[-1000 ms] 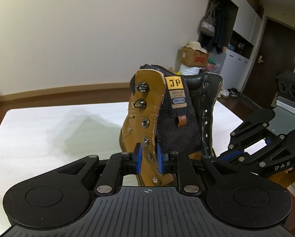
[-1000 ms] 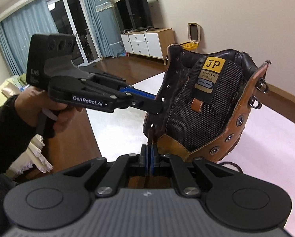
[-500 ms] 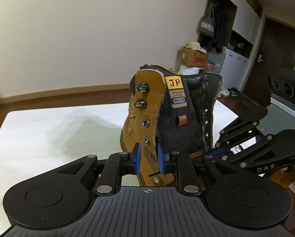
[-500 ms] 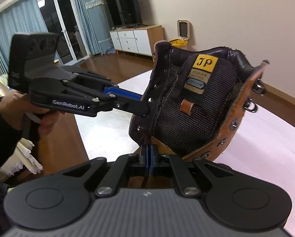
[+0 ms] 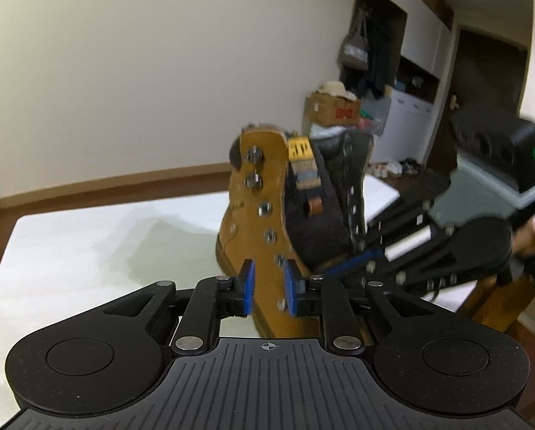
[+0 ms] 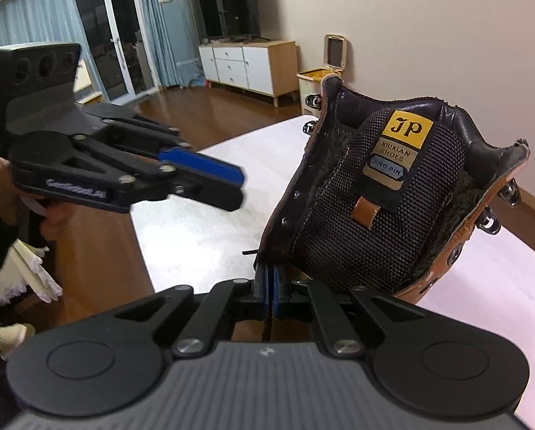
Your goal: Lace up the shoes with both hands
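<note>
The tan leather lace-up boot with a black mesh tongue and yellow label stands upright on the white bench, its two eyelet flaps spread apart and the tongue exposed.

Right claw: the blue pads are pressed together at the lower edge of the boot's dark flap, pinching a thin dark lace that runs back between the fingers. This claw points downward at the foot of the tongue. In the left wrist view its body reaches in from the right, behind the boot, gripped by the right hand in a dark sleeve.

Left claw: the jaws stand partly spread and have just been closing slightly, with nothing gripped. In its own view the tan eyelet flap appears framed between the blue pads. The right wrist view shows the fingertips apart from the boot, over the bench, to the left of the dark flap. The left hand holds the handle at the left edge of that view, and the claw angles downward toward the boot.
</note>
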The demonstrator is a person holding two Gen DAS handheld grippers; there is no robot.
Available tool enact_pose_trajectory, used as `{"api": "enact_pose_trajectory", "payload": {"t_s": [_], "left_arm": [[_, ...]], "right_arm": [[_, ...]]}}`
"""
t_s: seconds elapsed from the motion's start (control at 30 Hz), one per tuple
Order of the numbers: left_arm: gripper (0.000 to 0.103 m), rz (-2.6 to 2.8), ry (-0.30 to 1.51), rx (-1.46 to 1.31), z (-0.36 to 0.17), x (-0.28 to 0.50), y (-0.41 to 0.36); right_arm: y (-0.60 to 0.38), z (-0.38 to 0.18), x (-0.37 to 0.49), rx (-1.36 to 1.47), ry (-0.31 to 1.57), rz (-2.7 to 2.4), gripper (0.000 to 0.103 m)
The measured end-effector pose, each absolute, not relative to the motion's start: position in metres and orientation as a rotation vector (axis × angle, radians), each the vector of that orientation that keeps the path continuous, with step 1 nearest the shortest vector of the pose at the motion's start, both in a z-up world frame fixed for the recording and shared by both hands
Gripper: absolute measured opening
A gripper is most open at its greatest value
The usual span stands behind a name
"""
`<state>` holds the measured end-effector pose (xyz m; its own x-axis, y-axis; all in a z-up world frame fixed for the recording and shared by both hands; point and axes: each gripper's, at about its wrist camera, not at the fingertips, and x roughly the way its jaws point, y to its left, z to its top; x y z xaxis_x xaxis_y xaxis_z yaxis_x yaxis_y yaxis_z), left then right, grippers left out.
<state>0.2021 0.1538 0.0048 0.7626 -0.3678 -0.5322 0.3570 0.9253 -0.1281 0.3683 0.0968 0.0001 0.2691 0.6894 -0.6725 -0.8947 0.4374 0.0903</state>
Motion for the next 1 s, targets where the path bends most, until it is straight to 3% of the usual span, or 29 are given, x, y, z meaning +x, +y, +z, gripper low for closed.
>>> {"api": "enact_pose_trajectory", "payload": {"t_s": [0.53,0.6,0.63,0.8,1.0], "left_arm": [[0.02,-0.47,0.574,0.206,-0.016,0.215,0.129],[0.015,-0.491,0.599,0.217,-0.017,0.222,0.125],[0.004,-0.499,0.609,0.216,-0.018,0.223,0.124],[0.003,-0.463,0.601,0.217,-0.017,0.218,0.132],[0.003,-0.133,0.657,0.267,-0.01,0.19,0.209]], "right_arm": [[0.098,-0.007,0.358,-0.335,0.7,1.047,0.004],[0.098,-0.008,0.36,-0.33,0.703,1.044,0.004],[0.097,-0.009,0.36,-0.327,0.704,1.042,0.004],[0.089,-0.009,0.36,-0.301,0.7,1.03,0.005],[0.048,-0.001,0.339,-0.216,0.629,0.938,0.006]]}}
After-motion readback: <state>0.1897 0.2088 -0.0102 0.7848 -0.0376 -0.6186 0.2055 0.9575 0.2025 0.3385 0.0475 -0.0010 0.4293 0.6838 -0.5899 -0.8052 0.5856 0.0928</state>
